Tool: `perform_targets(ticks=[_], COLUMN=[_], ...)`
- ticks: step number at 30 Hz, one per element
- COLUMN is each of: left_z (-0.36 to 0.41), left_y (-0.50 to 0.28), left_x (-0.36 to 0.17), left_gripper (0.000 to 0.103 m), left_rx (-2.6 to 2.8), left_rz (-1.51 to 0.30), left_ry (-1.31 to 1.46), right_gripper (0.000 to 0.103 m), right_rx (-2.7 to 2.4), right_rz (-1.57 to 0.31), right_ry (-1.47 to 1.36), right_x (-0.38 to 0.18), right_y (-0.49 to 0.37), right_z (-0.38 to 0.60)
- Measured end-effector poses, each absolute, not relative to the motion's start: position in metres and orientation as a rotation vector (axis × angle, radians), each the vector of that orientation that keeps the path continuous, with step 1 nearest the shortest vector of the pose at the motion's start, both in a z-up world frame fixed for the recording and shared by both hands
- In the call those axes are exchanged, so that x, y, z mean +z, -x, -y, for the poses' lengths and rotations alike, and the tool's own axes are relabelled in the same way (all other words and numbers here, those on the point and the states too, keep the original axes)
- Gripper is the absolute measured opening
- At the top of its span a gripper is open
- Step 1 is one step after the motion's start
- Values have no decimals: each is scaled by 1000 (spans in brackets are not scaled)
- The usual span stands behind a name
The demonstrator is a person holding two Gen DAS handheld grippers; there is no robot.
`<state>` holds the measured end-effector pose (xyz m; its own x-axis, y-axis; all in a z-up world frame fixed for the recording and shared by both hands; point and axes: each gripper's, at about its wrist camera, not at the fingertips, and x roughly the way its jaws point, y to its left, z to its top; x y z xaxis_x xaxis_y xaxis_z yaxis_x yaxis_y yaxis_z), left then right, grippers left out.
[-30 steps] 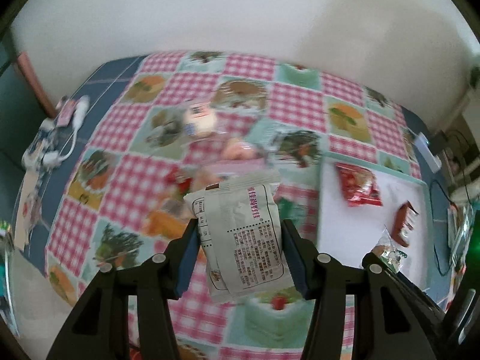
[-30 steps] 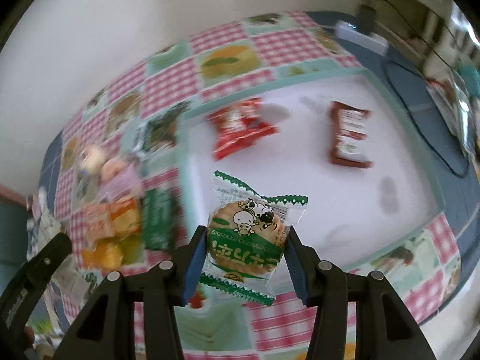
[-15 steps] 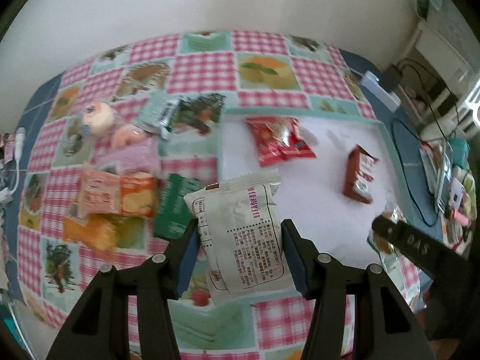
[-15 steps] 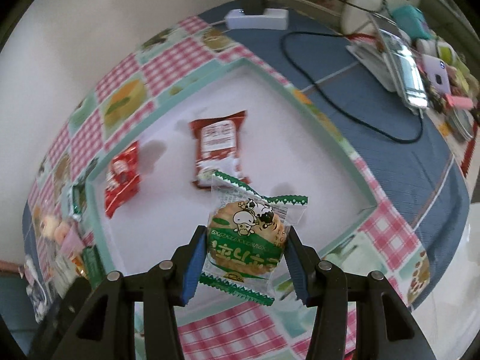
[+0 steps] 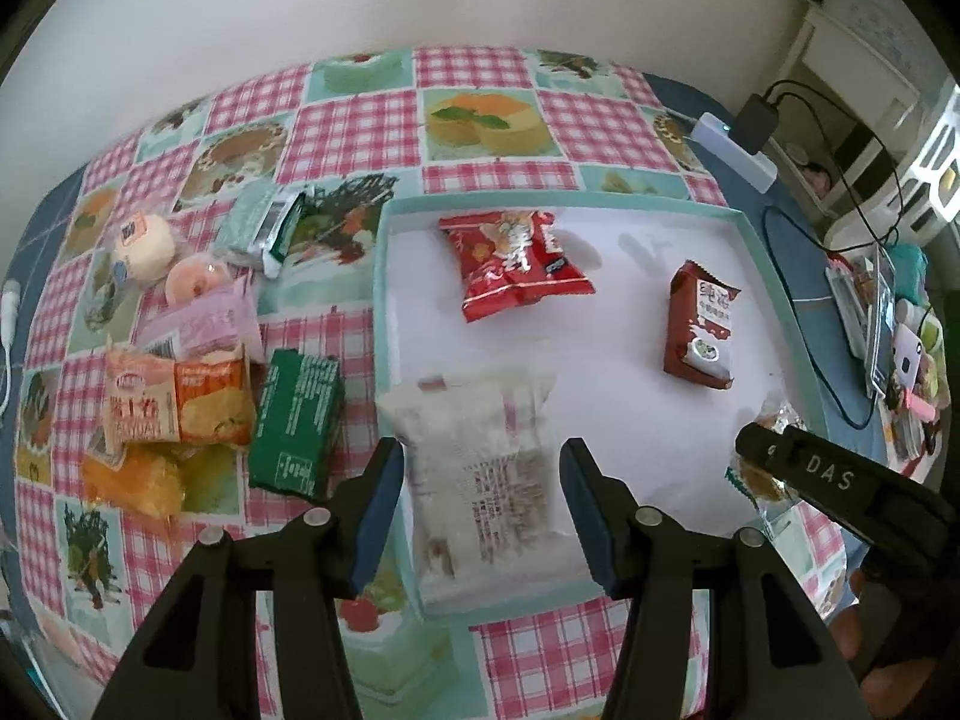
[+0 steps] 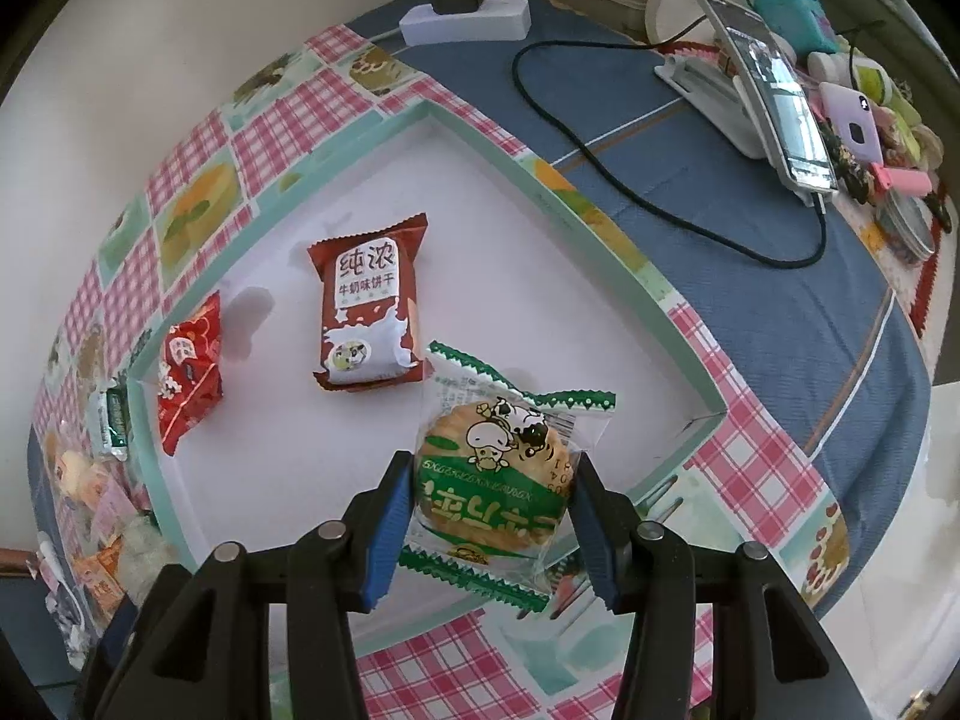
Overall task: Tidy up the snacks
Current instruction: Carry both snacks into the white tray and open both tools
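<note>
A shallow white tray with a teal rim (image 5: 379, 276) (image 6: 576, 210) lies on the checked tablecloth. In it are a red snack packet (image 5: 516, 264) (image 6: 189, 369) and a brown biscuit packet (image 5: 702, 324) (image 6: 363, 312). My left gripper (image 5: 480, 501) is open above the tray's near left corner; a white snack packet (image 5: 486, 480), blurred, sits loose between its jaws over the tray floor. My right gripper (image 6: 489, 525) is shut on a green rice cracker packet (image 6: 498, 480) above the tray's near right corner; it shows in the left wrist view (image 5: 780, 462).
Left of the tray lie several snacks: a green packet (image 5: 297, 420), orange packets (image 5: 174, 405), a pink one (image 5: 204, 324), round cakes (image 5: 144, 240). A power strip (image 6: 465, 21), black cable (image 6: 660, 210), phone stand (image 6: 762, 108) and clutter sit on the blue cloth to the right.
Both grippers moved right over the tray. My left gripper opened and let go of the white packet, which is dropping into the tray. My right gripper still grips the cracker.
</note>
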<state>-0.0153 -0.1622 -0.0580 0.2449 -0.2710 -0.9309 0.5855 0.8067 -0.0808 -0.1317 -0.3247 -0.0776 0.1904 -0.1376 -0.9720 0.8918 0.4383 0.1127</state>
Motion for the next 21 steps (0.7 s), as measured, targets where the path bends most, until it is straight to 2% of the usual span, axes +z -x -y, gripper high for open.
perform_targets(ticks=[6, 8, 10, 16, 21], left_z=[166, 166, 163, 153, 148], left_y=[19, 17, 15, 6, 3], left_x=[-54, -56, -59, -65, -66], left_gripper=[57, 60, 70, 72, 81], left_rx=[-613, -601, -585, -532, -503], left_rz=[-1161, -1169, -1189, -1221, -1237], left_ry=[-329, -333, -324, -292, -275], right_gripper=[54, 54, 54, 54, 63], right_rx=[-861, -865, -868, -872, -886], right_rz=[-1156, -1158, -1159, -1169, -1163], right_ry=[-829, -825, -825, -836, -835], right_x=[-81, -80, -81, -86, -88], right_y=[133, 132, 132, 133, 134], right_z=[325, 325, 326, 326, 329])
